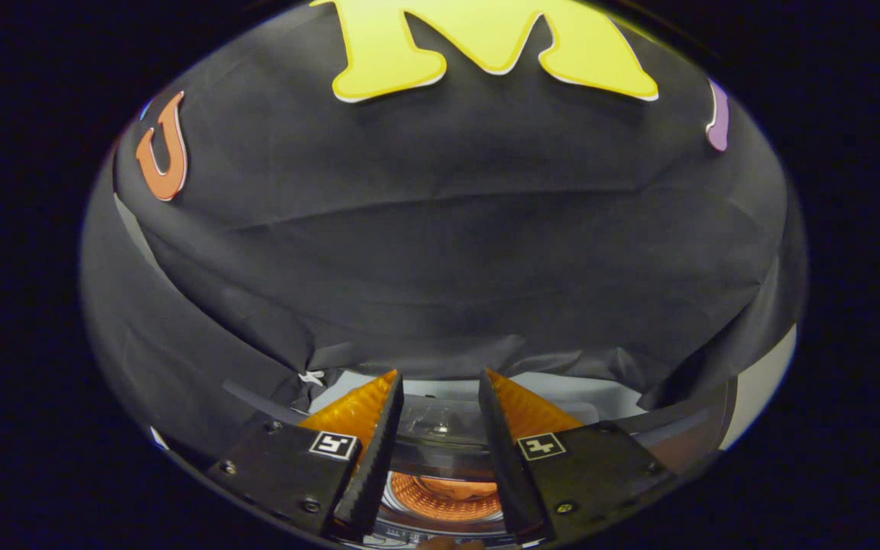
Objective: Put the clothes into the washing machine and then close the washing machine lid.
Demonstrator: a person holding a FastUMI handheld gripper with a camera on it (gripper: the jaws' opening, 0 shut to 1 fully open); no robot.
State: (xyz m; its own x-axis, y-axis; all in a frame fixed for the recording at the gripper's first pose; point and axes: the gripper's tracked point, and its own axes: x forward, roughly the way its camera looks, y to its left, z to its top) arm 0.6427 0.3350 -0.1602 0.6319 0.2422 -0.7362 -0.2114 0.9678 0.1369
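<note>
Fingers (pixel 440 386) stand apart with nothing between them that I can see held; I read them as empty. Through the gap, just below and ahead, I see the washer (pixel 440 458): a clear lid panel (pixel 440 418) nearest the tips, and lower down a round drum (pixel 444 496) glowing orange inside. Whether cloth lies in that drum I cannot tell. The washer sits under the fingers rather than in front of them, so I judge the coming move turns on tilting or dropping down toward it. Beyond the tips, pale desk (pixel 600 393) shows, then the booth's black cloth wall (pixel 440 252) rising behind. No clothes are plain to me.
</note>
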